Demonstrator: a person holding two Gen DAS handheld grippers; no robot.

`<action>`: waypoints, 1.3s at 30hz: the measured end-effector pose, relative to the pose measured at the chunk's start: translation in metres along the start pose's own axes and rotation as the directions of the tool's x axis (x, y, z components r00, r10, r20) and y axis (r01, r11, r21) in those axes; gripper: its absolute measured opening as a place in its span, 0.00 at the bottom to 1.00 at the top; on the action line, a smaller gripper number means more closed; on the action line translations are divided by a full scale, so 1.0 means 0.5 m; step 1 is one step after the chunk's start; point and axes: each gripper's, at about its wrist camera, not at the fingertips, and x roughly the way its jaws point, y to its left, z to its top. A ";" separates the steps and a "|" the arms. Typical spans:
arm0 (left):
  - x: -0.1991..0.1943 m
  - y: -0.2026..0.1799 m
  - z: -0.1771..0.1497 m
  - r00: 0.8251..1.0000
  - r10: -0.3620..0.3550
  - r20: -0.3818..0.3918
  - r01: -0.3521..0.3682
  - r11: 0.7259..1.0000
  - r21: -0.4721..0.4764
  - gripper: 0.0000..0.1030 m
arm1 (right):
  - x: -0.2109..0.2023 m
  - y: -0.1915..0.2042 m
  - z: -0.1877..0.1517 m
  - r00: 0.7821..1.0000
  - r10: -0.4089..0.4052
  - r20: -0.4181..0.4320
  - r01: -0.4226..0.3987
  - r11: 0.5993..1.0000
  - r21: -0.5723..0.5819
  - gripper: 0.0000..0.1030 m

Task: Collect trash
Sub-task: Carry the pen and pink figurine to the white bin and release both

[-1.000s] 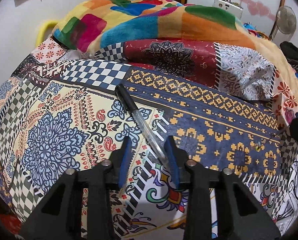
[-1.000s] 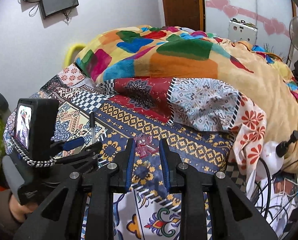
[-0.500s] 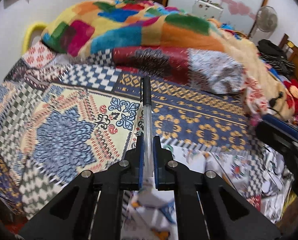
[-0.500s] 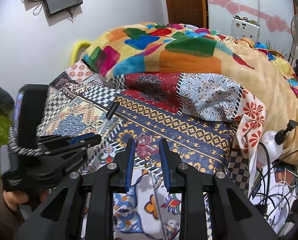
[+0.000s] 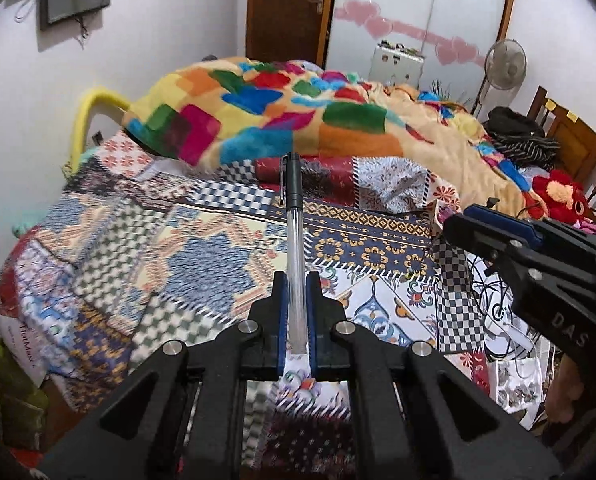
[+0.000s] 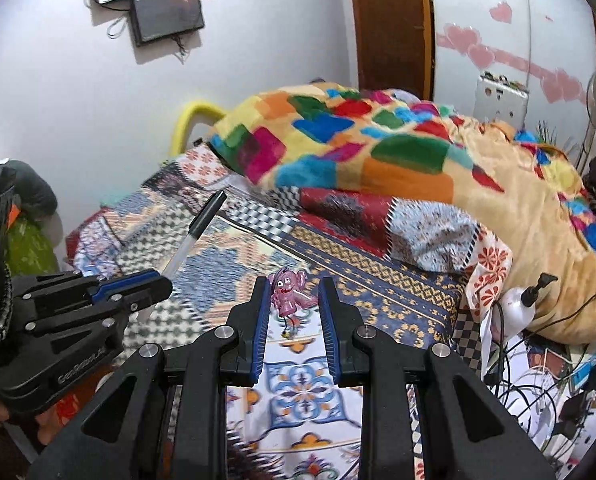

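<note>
A clear pen (image 5: 295,240) with a black cap stands upright between the blue pads of my left gripper (image 5: 296,280), which is shut on its lower barrel, lifted above the patterned bedsheet (image 5: 201,256). The right wrist view shows the same pen (image 6: 195,232) sticking up from the left gripper (image 6: 137,282) at the left. My right gripper (image 6: 292,284) is shut on a small pink cartoon figure (image 6: 289,292), pinched between its fingertips. The right gripper (image 5: 478,220) also shows at the right of the left wrist view.
A colourful patchwork blanket (image 5: 298,120) is heaped at the back of the bed. Tangled cables (image 6: 538,380) and a white pump bottle (image 6: 518,300) lie at the right edge. A fan (image 5: 504,64), a wooden chair (image 5: 570,140) and a red plush toy (image 5: 558,192) stand far right.
The left gripper closed on the pen and lifted it off the sheet, now pointing upright. Both grippers rose and pulled back from the bed; the pink figure stayed in the right gripper.
</note>
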 end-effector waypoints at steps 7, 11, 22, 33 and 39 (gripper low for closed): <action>-0.134 0.069 -0.051 0.998 0.040 0.041 -0.038 0.999 -0.038 0.07 | -0.069 0.100 0.000 0.999 0.035 0.033 -0.033 0.999 -0.043 0.22; -0.191 0.119 -0.089 0.996 0.070 0.049 -0.066 0.995 -0.069 0.07 | -0.094 0.159 -0.012 0.997 0.065 0.037 -0.063 0.996 -0.059 0.22; -0.334 0.277 -0.212 0.985 0.162 0.062 -0.150 0.975 -0.165 0.07 | -0.121 0.335 -0.067 0.989 0.148 -0.001 -0.147 0.981 -0.128 0.22; -0.422 0.425 -0.340 0.971 0.234 0.039 -0.215 0.939 -0.269 0.07 | -0.085 0.529 -0.112 0.970 0.227 -0.082 -0.240 0.945 -0.221 0.22; -0.424 0.505 -0.408 0.966 0.259 -0.007 -0.247 0.913 -0.323 0.07 | -0.043 0.626 -0.143 0.953 0.261 -0.152 -0.293 0.918 -0.265 0.22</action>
